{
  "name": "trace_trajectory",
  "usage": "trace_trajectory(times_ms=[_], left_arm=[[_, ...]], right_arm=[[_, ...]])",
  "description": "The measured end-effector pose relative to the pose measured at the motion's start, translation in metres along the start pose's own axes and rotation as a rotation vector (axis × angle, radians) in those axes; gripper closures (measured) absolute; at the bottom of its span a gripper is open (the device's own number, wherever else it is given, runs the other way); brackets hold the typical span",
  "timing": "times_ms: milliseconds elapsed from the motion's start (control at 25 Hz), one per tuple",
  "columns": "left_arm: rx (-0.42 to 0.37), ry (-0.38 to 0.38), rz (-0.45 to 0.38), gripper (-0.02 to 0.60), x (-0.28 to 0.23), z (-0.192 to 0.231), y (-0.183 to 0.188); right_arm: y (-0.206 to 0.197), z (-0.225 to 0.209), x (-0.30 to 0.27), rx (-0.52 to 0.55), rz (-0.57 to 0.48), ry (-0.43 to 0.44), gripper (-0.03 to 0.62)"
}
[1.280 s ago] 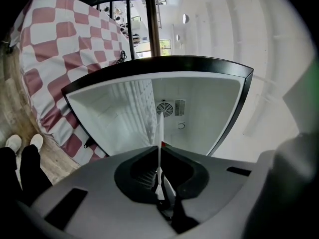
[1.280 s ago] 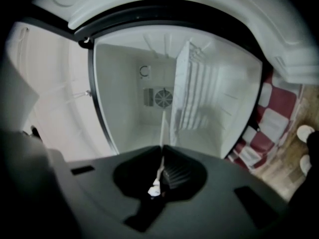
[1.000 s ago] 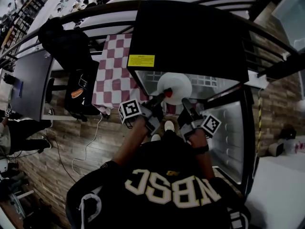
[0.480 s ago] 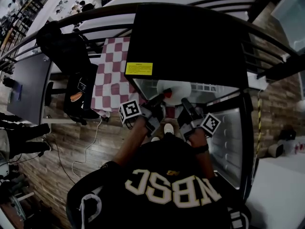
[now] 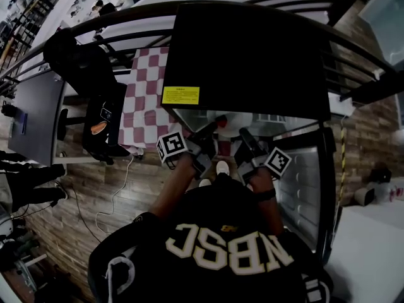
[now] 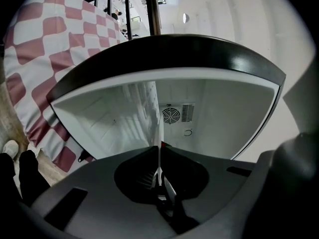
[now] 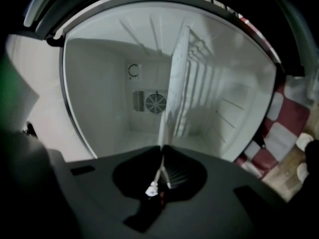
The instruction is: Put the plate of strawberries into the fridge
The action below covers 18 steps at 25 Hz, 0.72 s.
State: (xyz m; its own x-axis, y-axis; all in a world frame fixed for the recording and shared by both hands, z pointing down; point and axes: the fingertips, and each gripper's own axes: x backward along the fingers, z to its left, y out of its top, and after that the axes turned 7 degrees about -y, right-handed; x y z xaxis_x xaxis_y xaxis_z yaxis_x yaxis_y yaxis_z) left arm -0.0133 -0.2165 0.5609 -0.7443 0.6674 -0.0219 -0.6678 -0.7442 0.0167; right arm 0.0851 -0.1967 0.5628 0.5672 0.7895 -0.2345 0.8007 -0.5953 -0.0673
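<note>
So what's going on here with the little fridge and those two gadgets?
A person holds a white plate by its rim, the left gripper and right gripper each shut on one edge. The plate is at the mouth of the open fridge, partly under its black top, not yet set down inside.

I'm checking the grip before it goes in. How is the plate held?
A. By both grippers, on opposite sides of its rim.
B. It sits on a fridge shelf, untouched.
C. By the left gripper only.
A: the left gripper and the right gripper each pinch the rim of the plate between shut jaws.
</note>
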Motion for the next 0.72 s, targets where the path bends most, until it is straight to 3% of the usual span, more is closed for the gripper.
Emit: trace_trajectory(times_ms=[480,720], left_arm=[[0.054,-0.013,-0.042,0.552,-0.007,0.005,0.008],[0.042,-0.019,-0.047,0.552,-0.008,0.012,0.014]], right_arm=[[0.008,-0.001,-0.012,0.000,-0.006,-0.008,0.560],[0.012,0.000,-0.015,0.003,-0.013,-0.011,0.560]])
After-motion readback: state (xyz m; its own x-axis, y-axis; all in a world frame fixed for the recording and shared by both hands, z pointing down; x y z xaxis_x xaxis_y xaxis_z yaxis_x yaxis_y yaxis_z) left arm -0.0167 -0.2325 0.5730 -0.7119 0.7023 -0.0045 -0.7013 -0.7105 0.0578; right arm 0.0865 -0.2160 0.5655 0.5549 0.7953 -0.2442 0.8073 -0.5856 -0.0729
